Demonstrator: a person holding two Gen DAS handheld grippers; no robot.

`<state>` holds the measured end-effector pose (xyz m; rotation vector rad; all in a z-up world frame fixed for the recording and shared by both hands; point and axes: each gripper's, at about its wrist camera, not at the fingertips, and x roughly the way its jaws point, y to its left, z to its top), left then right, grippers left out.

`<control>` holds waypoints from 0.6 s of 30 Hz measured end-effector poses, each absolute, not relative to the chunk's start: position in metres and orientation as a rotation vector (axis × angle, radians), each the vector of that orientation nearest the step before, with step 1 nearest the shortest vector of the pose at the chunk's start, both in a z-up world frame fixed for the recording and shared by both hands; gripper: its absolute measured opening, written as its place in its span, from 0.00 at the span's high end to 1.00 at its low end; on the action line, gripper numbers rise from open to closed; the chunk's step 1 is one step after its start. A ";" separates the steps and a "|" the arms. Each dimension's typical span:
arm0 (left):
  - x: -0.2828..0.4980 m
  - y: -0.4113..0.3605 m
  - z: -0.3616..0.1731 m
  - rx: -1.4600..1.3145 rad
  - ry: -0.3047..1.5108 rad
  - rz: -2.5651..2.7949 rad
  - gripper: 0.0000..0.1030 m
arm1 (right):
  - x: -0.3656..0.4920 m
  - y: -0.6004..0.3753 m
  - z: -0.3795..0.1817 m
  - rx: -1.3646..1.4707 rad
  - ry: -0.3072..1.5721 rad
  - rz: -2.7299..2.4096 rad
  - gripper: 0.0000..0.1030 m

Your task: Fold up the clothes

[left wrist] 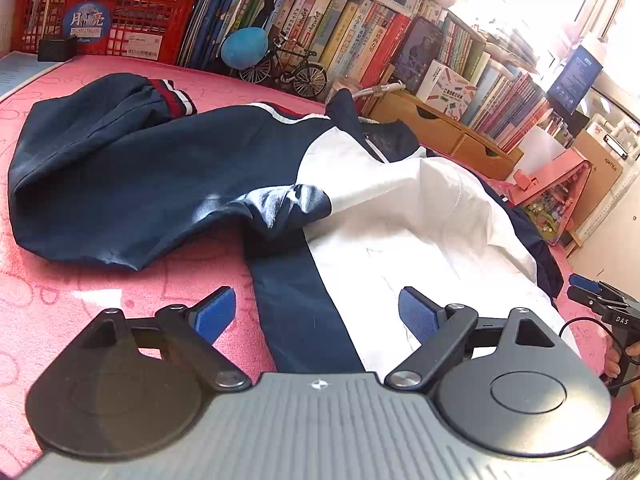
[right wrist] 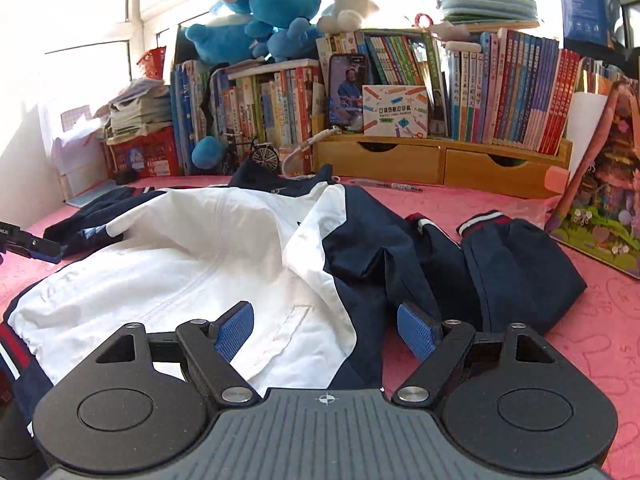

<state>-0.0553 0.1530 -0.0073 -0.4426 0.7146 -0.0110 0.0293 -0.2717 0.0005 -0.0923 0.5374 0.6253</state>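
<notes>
A navy and white jacket (left wrist: 360,208) lies spread on the pink table cover (left wrist: 60,280), front up. Its navy sleeve (left wrist: 120,168) with a red and white striped cuff stretches to the left in the left wrist view. My left gripper (left wrist: 316,316) hovers open over the jacket's lower left side, nothing between its blue pads. In the right wrist view the jacket (right wrist: 192,264) fills the middle, with its other navy sleeve (right wrist: 516,264) crumpled to the right. My right gripper (right wrist: 326,330) is open above the jacket's lower right front. The right gripper (left wrist: 588,292) also shows at the left wrist view's right edge.
Rows of books (right wrist: 500,92) on wooden drawers (right wrist: 440,160), a red crate (left wrist: 108,20), a toy bicycle (left wrist: 288,64) and plush toys (right wrist: 272,12) line the table's back. A colourful bag (right wrist: 600,216) stands at the right. A pen (right wrist: 388,186) lies behind the jacket.
</notes>
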 end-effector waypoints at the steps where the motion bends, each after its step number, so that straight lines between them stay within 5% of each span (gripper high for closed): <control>1: -0.056 0.151 -0.009 -0.447 0.726 -0.012 0.13 | 0.023 -0.277 0.000 -0.080 0.546 0.626 0.23; 18: -0.101 0.114 -0.018 -0.417 0.761 -0.062 0.04 | -0.040 -0.307 -0.024 0.102 0.692 0.710 0.18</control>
